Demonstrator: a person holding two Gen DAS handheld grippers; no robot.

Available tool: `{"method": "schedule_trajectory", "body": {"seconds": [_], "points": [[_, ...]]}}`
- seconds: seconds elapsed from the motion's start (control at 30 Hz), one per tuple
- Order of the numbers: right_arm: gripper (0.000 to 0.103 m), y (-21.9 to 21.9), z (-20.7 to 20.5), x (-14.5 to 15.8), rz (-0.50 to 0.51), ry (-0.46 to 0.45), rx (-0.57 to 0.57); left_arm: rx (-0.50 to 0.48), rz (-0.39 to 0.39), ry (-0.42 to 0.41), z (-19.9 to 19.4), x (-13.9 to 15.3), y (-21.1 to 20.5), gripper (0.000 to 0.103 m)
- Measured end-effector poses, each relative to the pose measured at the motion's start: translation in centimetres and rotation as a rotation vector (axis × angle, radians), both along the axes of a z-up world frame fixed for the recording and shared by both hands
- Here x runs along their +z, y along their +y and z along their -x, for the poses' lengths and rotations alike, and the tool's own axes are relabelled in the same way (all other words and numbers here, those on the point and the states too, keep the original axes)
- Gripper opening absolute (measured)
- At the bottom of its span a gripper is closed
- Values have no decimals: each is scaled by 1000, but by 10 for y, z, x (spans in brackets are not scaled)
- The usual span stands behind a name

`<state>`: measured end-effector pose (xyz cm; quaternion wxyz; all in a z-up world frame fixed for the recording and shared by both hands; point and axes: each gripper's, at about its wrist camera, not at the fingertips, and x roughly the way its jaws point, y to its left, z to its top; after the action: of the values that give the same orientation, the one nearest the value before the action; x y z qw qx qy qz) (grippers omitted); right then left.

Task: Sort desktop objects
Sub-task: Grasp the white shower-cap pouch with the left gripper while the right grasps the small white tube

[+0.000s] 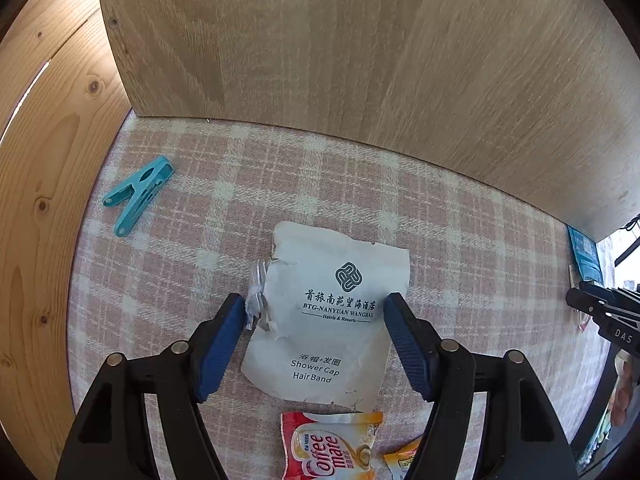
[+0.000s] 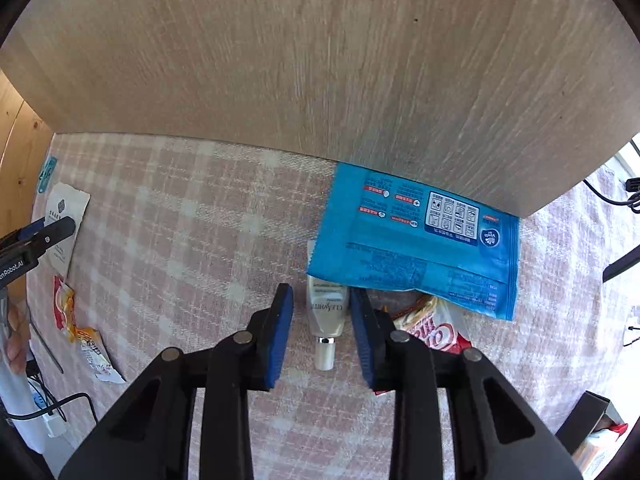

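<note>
Between the blue pads of the left gripper (image 1: 314,316) lies the white shower-cap sachet (image 1: 328,320), flat on the pink plaid cloth (image 1: 480,264); the jaws stand wide, one pad at each side edge of the sachet, not yet closed on it. Just nearer than the sachet sit a red Coffee-mate packet (image 1: 328,448) and a small orange packet (image 1: 402,458), and well off to the sachet's left, near the pine side wall (image 1: 44,168), a teal clothes peg (image 1: 138,194) lies alone. The right gripper (image 2: 322,316), far to the sachet's right, straddles a small white tube (image 2: 326,316) with jaws narrowly open (no contact that I can make out), the tube's far end tucked under a blue wipes pack (image 2: 416,244), a red-and-white wrapper (image 2: 436,332) beside it. Sorting looks barely begun: everything is scattered loose, nothing grouped, and both grasps remain to be made.
</note>
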<state>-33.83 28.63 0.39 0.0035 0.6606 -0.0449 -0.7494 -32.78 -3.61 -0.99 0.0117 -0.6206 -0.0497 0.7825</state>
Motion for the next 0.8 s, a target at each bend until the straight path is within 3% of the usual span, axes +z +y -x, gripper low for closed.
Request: {"method": "schedule_trajectory", "body": {"seconds": [0.23,0.5,0.67,0.8], "points": [[22,-10,-17,4,78,-15,32,18,-30,36,-24,10,10,23],[22,-11,-56,8,156,-43,35,-6,-118,54,-72,24,44,12],[22,-6,-84,23,172,-19,34,-42,-158,85,-110,43,75,11],[22,4,-108,43,187,18,25,-56,-192,98,-111,64,86,11]]}}
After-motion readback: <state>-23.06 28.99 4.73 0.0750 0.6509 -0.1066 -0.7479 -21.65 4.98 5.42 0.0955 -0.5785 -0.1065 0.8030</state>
